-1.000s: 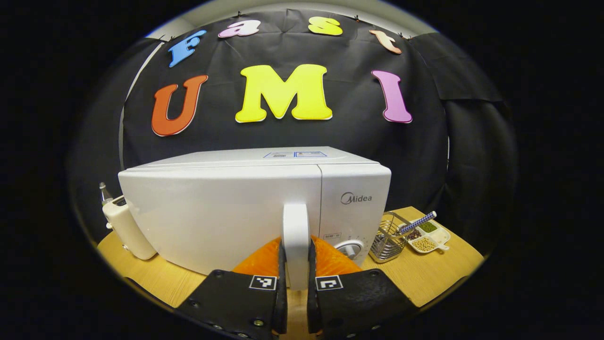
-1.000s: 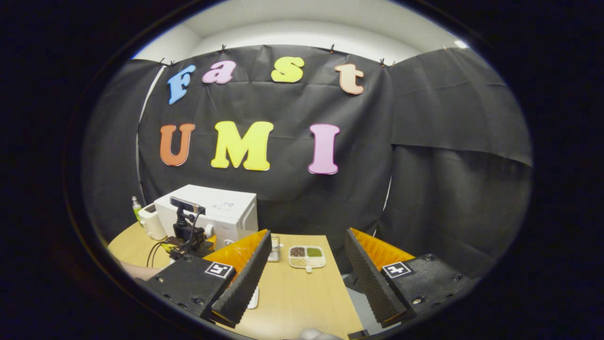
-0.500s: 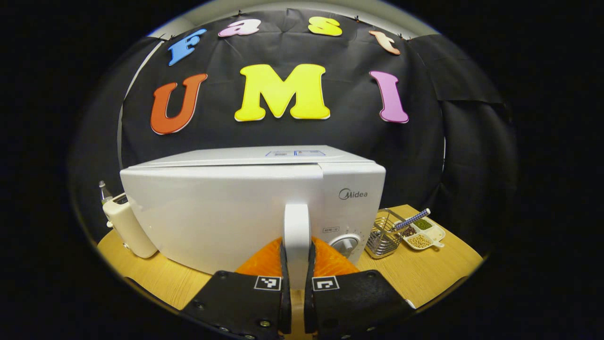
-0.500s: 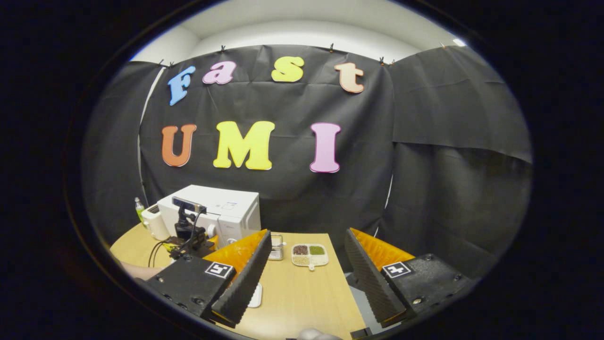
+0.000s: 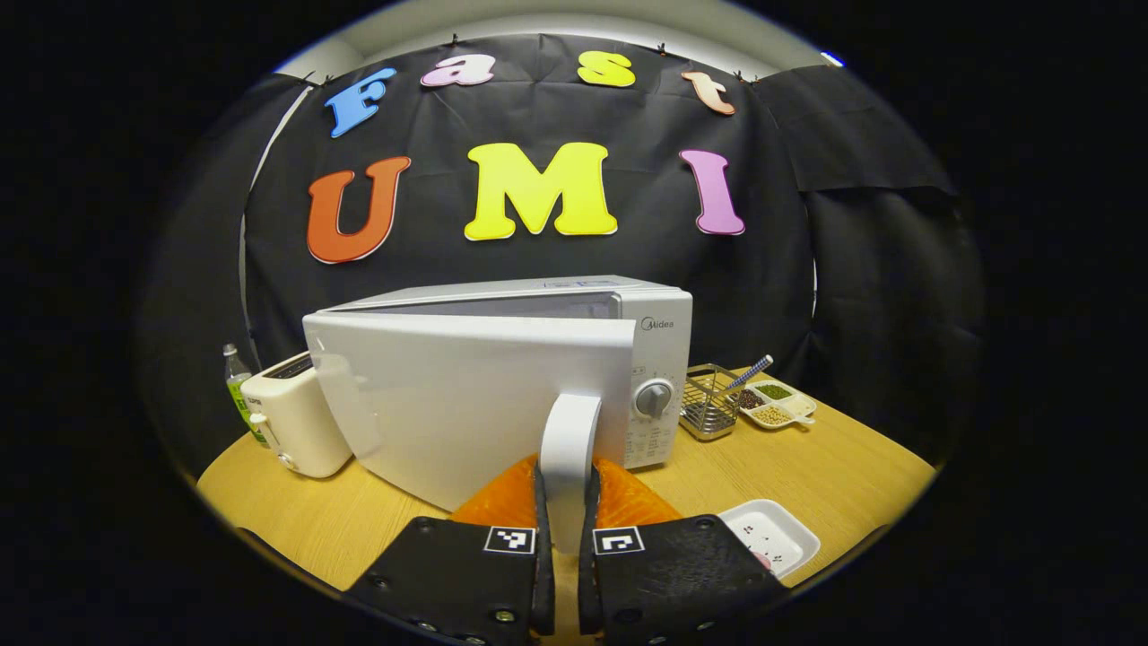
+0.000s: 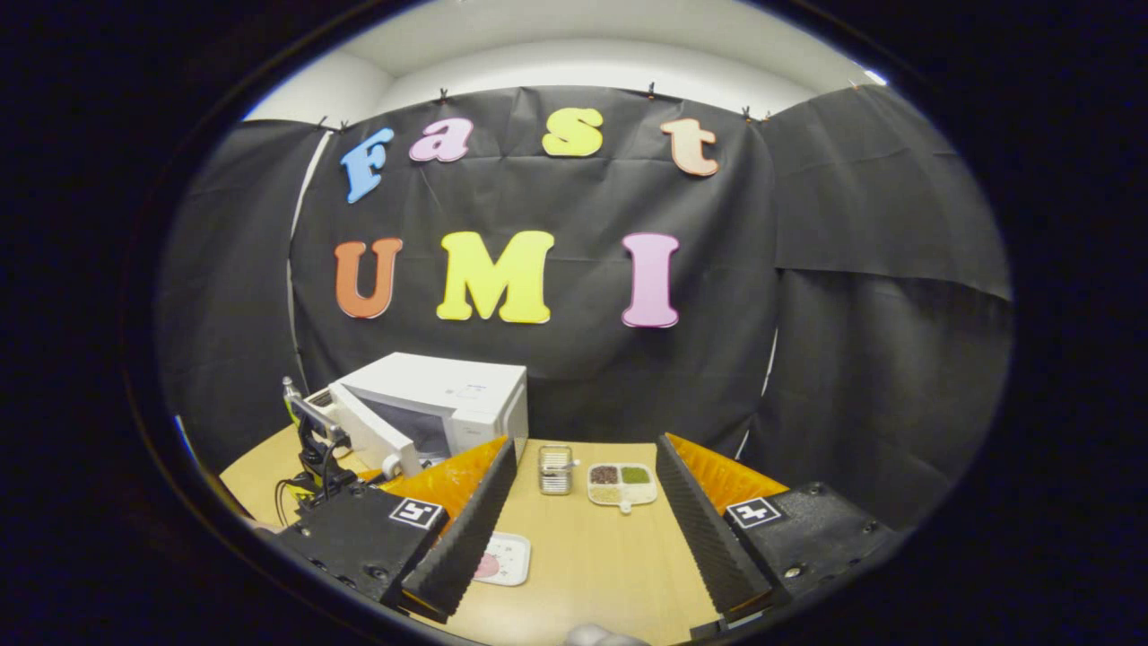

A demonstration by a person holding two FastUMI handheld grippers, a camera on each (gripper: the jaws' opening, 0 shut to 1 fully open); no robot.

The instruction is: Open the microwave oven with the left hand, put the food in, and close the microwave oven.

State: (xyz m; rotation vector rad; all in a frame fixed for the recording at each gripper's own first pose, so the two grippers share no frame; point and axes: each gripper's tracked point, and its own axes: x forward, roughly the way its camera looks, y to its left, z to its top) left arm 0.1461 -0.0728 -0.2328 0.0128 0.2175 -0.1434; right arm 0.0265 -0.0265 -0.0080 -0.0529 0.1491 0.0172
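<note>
toaster [image 5: 291,414] left on table [image 5: 834,467] | bottle [image 5: 235,388] behind it | wire basket [image 5: 708,414] beside divided dish [image 5: 777,404]

The right tool [image 6: 583,529] hangs over the wooden bench [image 6: 583,574] with its two fingers spread wide apart and nothing between them. Beyond them stand a wire basket [image 6: 555,469] and, just beside it, a divided dish [image 6: 621,483] of beans. A small white tray [image 6: 504,558] lies near the left finger. Farther left, the microwave [image 6: 448,408] has its door [image 6: 375,440] swung partly open, with the left tool [image 6: 316,449] at it.
</note>
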